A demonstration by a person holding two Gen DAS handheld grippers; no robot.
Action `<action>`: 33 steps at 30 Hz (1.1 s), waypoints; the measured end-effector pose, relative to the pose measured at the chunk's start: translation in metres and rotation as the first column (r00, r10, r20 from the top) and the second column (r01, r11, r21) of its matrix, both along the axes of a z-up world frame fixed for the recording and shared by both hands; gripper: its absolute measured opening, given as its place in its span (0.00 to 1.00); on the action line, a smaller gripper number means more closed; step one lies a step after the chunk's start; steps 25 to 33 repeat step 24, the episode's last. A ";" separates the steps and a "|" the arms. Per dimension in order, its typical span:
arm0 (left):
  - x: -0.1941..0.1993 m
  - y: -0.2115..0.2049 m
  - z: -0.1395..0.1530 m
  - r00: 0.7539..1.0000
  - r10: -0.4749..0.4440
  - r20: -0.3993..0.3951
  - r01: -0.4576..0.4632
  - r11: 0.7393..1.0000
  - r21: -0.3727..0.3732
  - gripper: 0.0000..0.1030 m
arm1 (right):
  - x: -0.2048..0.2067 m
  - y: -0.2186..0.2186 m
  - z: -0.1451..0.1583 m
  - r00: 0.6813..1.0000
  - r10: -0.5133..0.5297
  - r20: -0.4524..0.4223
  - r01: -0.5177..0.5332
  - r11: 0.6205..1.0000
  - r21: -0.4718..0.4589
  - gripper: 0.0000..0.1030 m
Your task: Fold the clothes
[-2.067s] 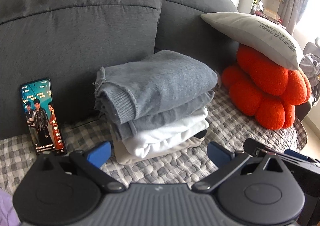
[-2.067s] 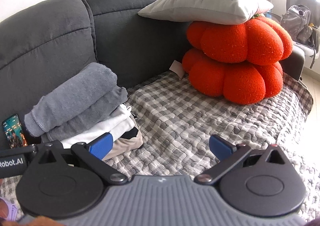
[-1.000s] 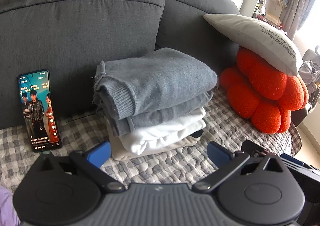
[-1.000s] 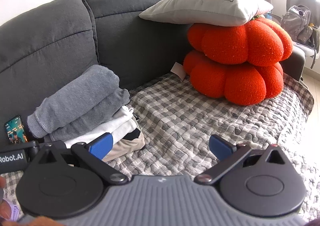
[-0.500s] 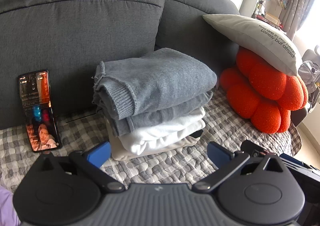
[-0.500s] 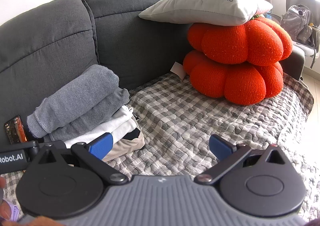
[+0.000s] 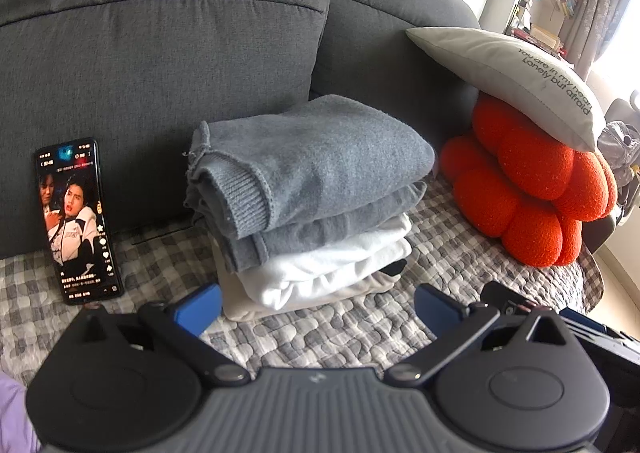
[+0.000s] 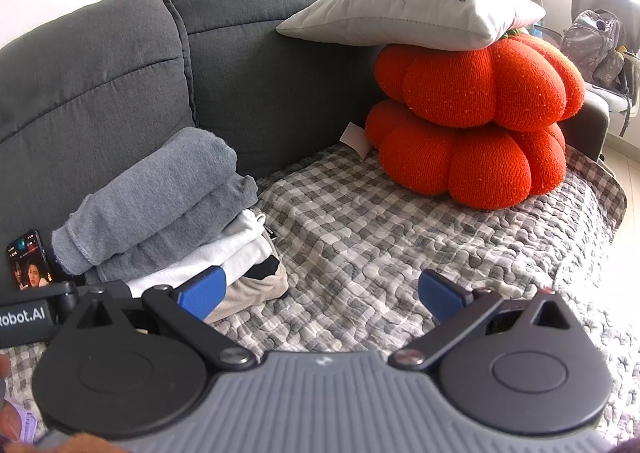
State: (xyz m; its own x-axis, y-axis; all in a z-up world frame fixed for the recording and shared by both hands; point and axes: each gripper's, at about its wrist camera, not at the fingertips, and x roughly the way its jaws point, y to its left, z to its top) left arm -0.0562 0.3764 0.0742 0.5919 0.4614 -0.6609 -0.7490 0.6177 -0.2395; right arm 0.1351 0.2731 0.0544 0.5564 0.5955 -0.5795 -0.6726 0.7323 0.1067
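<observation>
Sofa, dark grey, seat covered by a checked quilt. Stack of folded clothes sits on the quilt against the backrest, between the phone and the orange cushions.

Handling, as a guess: all soft knit or fleece, light, limp, no stiffness; layers likely slide on each other, so the pile could topple if pushed from one side. Best hold looks like the thick folded edges facing the cameras, pinching a full fold and not a single ply, or supporting from below with both sides.

Look: top grey sweater, ribbed hem toward the left wrist camera, a second grey fold under it, then a white garment, then a beige piece at the bottom with something black poking out.

Left gripper: fingers wide apart, holding nothing, just short of the stack. Right gripper: fingers wide apart, empty, over bare quilt, stack to its left.
</observation>
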 end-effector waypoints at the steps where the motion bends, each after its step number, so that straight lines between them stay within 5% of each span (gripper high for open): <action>1: -0.001 0.001 0.002 1.000 0.003 0.001 -0.003 1.000 -0.010 1.00 | -0.001 0.001 0.002 1.000 -0.003 -0.002 0.003 1.000 -0.008 1.00; 12: -0.031 -0.030 0.026 1.000 -0.010 0.004 0.010 0.998 -0.055 1.00 | -0.037 -0.053 0.040 1.000 -0.007 0.007 0.007 1.000 -0.023 1.00; 24: -0.064 -0.102 0.057 0.994 -0.109 0.016 0.109 0.994 0.004 1.00 | -0.092 -0.130 0.074 0.998 -0.043 0.045 0.044 0.999 -0.021 1.00; 33: -0.064 -0.102 0.057 0.994 -0.109 0.016 0.109 0.994 0.004 1.00 | -0.092 -0.130 0.074 0.998 -0.043 0.045 0.044 0.999 -0.021 1.00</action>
